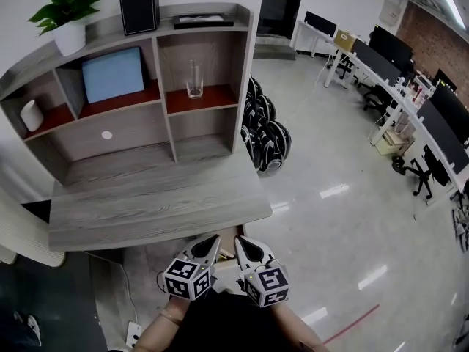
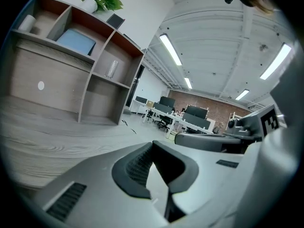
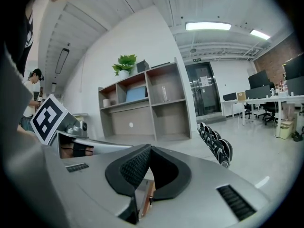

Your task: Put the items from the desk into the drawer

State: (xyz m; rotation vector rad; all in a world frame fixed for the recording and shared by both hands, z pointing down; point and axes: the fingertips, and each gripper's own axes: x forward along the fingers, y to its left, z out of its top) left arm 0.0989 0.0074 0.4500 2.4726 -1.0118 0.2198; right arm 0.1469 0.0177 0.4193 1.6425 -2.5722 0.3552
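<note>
Left gripper point(image 2: 152, 145): jaws pressed together, ribbed pads meeting at the tips, nothing between them. It points across the desk top, a little below level.

Right gripper point(image 3: 150, 148): jaws likewise closed tip to tip, holding nothing. A thin brownish strip shows in the slot behind the tips; I cannot tell what it is.

In the head view both grippers sit side by side at the near edge of the desk point(image 1: 146, 196), tips close together but apart. The left marker cube point(image 1: 188, 277) and the right marker cube point(image 1: 267, 284) lie just behind the jaws. A forearm point(image 1: 172, 315) shows below the left cube.

The desk is grey wood grain and stretches away from the tips. No view lets me make out the drawer.

A shelf unit point(image 1: 117, 127) stands on the far half of the desk. A white cylinder point(image 1: 31, 114) sits in its left compartment, a blue panel point(image 1: 112, 74) leans in the middle one, and a clear glass point(image 1: 194, 79) stands upright in the right one.

On top of the unit are a potted plant point(image 1: 69, 2), a black box point(image 1: 139, 9) and a flat black tray point(image 1: 198, 20).

On the floor right of the desk is a cluster of black round objects point(image 1: 264, 127). Far right are rows of office tables with monitors point(image 1: 396, 72). A power strip point(image 1: 133, 334) lies lower left.
</note>
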